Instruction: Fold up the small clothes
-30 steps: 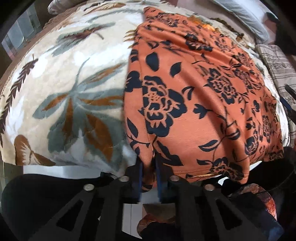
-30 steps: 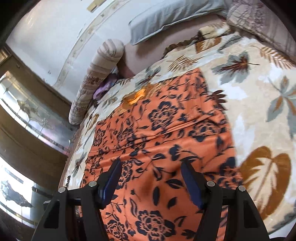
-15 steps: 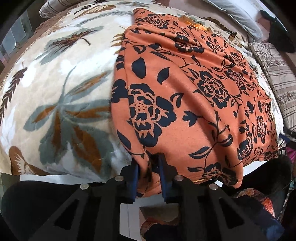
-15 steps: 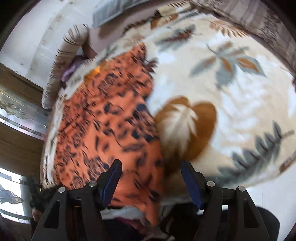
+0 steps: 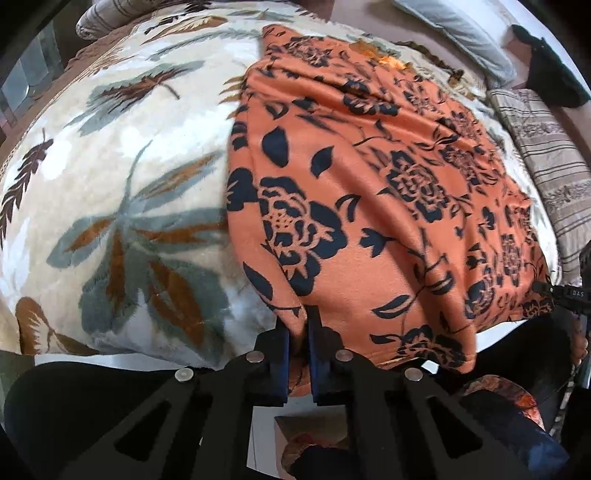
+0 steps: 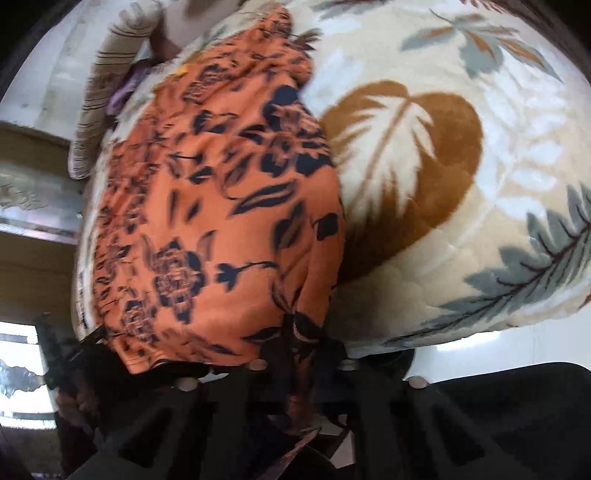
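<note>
**Both hand-held grippers clamped on the near hem of an orange floral garment**

While the orange garment with dark blue flowers point(image 5: 369, 206) lies spread lengthwise over the leaf-patterned blanket point(image 5: 122, 206) on the bed, its near hem hangs over the bed's front edge, and that is where both tools have hold of it. The left hand-held gripper point(image 5: 299, 332) has just been closing; its blue-padded fingers point(image 5: 282, 350) now stand almost together with the garment's near left corner pinched between them, the cloth bunched into a narrow fold that runs down past the pads.

In the right wrist view, which is blurred, the right hand-held gripper point(image 6: 299, 339) has likewise just been closing, and its dark fingers sit tight on the garment's near right corner, with printed fabric gathered between them. The other gripper shows at the far left of that view, at the opposite end of the hem.

The garment's far end reaches toward a striped bolster point(image 6: 107, 96) and a grey pillow point(image 5: 458, 33) at the head of the bed. A striped cushion point(image 5: 546, 166) lies beside the garment's right edge. Cream blanket with brown and grey leaves lies bare on either side of the cloth.
</note>
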